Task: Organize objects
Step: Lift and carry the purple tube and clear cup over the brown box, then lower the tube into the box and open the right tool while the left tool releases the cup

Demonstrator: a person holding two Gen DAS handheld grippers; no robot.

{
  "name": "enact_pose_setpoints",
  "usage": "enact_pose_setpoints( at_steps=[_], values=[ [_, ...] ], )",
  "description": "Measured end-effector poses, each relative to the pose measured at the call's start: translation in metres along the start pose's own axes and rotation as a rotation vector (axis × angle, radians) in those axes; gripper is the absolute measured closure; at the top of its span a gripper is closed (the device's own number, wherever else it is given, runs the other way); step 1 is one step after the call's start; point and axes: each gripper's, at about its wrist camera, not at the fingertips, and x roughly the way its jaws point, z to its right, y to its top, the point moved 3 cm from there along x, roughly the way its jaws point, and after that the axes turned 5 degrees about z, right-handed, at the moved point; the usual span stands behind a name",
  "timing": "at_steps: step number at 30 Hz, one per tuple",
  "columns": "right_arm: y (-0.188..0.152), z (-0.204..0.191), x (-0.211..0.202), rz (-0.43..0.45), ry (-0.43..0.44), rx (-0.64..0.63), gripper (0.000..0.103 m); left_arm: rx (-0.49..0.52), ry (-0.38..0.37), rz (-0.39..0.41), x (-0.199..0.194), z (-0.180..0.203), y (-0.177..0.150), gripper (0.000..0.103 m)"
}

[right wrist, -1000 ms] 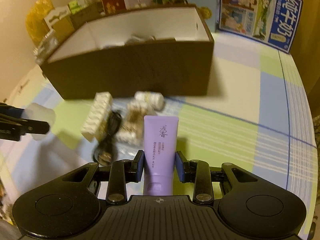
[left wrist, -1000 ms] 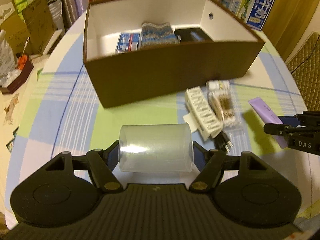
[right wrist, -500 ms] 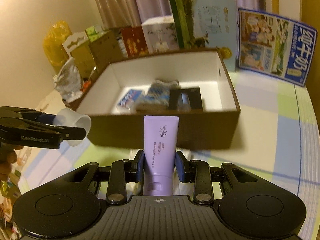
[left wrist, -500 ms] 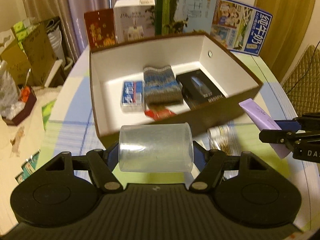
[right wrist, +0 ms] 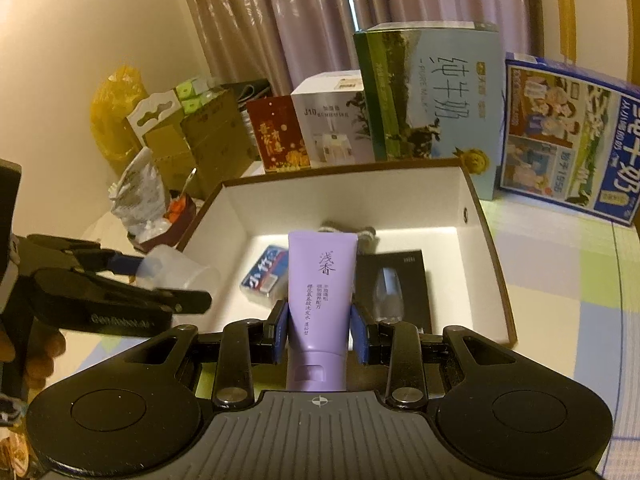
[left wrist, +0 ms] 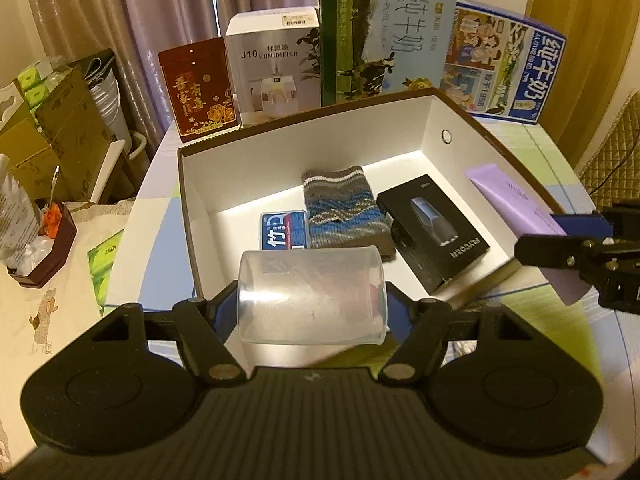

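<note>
Clear plastic cup (left wrist: 312, 296) and purple tube (right wrist: 320, 292) now hanging above the open brown box (left wrist: 472, 128), having risen from low over the tabletop (left wrist: 560, 312) 1 second ago. Left gripper (left wrist: 312, 312) jaws clamped on the cup lying sideways; right gripper (right wrist: 320, 332) jaws clamped on the tube, cap end toward the camera. Already lying inside: knitted pouch (left wrist: 344, 208), black carton (left wrist: 432, 228), blue packet (left wrist: 284, 232). Likely meaning both carries nearing their end, with lowering into the bare floor areas and releasing as the remaining work. Watching for crowding between the 2 grippers over 1 box.
</note>
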Motion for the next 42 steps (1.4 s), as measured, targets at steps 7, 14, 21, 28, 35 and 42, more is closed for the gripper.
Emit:
enact_pose_setpoints(
  at_steps=[7, 14, 21, 28, 35, 42],
  values=[
    [0.016, 0.004, 0.028, -0.007, -0.010, 0.011, 0.073, -0.001, -0.008, -0.047, 0.027, -0.005, 0.009, 0.034],
    [0.022, 0.008, 0.047, -0.023, -0.016, 0.024, 0.073, 0.003, -0.007, -0.111, 0.052, -0.007, 0.011, 0.034],
    [0.019, 0.017, 0.056, -0.042, -0.029, 0.040, 0.073, 0.007, -0.002, -0.156, 0.068, -0.008, 0.007, 0.034],
    [0.017, 0.022, 0.059, -0.050, -0.034, 0.049, 0.073, 0.024, 0.002, -0.163, 0.072, -0.009, 0.006, 0.033],
    [0.017, 0.022, 0.062, -0.056, -0.030, 0.055, 0.073, 0.025, 0.003, -0.149, 0.071, -0.009, 0.011, 0.032],
    [0.017, 0.022, 0.072, -0.070, -0.021, 0.068, 0.073, 0.015, 0.006, -0.141, 0.073, -0.012, 0.016, 0.031]
  ],
)
